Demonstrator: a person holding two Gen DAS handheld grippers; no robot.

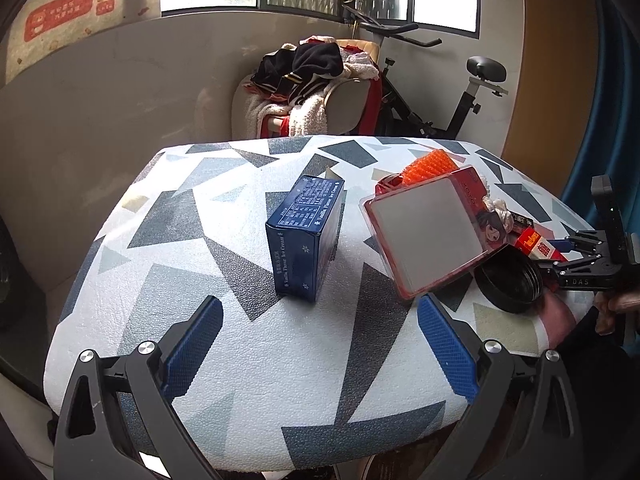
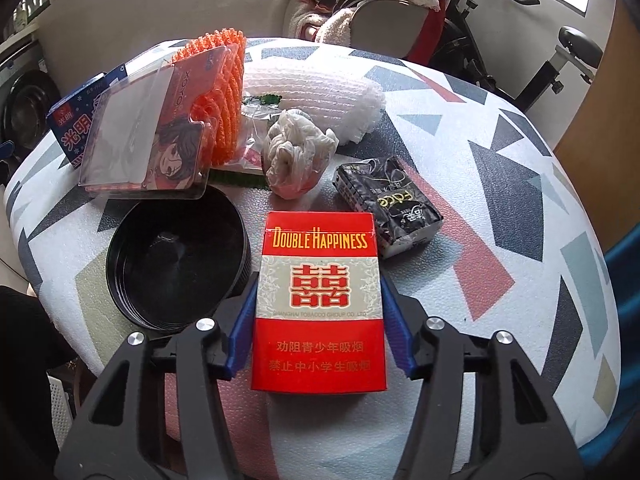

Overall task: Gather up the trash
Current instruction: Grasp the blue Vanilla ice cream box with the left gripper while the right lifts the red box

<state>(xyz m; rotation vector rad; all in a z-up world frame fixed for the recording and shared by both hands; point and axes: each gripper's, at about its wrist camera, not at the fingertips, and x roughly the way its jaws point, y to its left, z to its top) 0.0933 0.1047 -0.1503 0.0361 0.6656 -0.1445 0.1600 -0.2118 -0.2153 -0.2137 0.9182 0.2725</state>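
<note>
My right gripper (image 2: pixel 318 304) is shut on a red Double Happiness cigarette pack (image 2: pixel 320 300), its blue pads against both sides, low over the patterned table (image 2: pixel 500 240). The pack also shows in the left wrist view (image 1: pixel 538 245). My left gripper (image 1: pixel 320 344) is open and empty, in front of an upright blue ice cream box (image 1: pixel 306 238). Other trash lies on the table: a black round lid (image 2: pixel 176 268), a clear blister pack (image 2: pixel 148 132), orange netting (image 2: pixel 226 92), a crumpled plastic bag (image 2: pixel 298 152), white foam netting (image 2: pixel 312 88) and a black tissue pack (image 2: pixel 390 204).
A chair piled with clothes (image 1: pixel 316 88) and an exercise bike (image 1: pixel 460 92) stand behind the table. The table's front edge (image 1: pixel 248 452) is just below my left gripper. The blue box also shows at the far left of the right wrist view (image 2: pixel 76 128).
</note>
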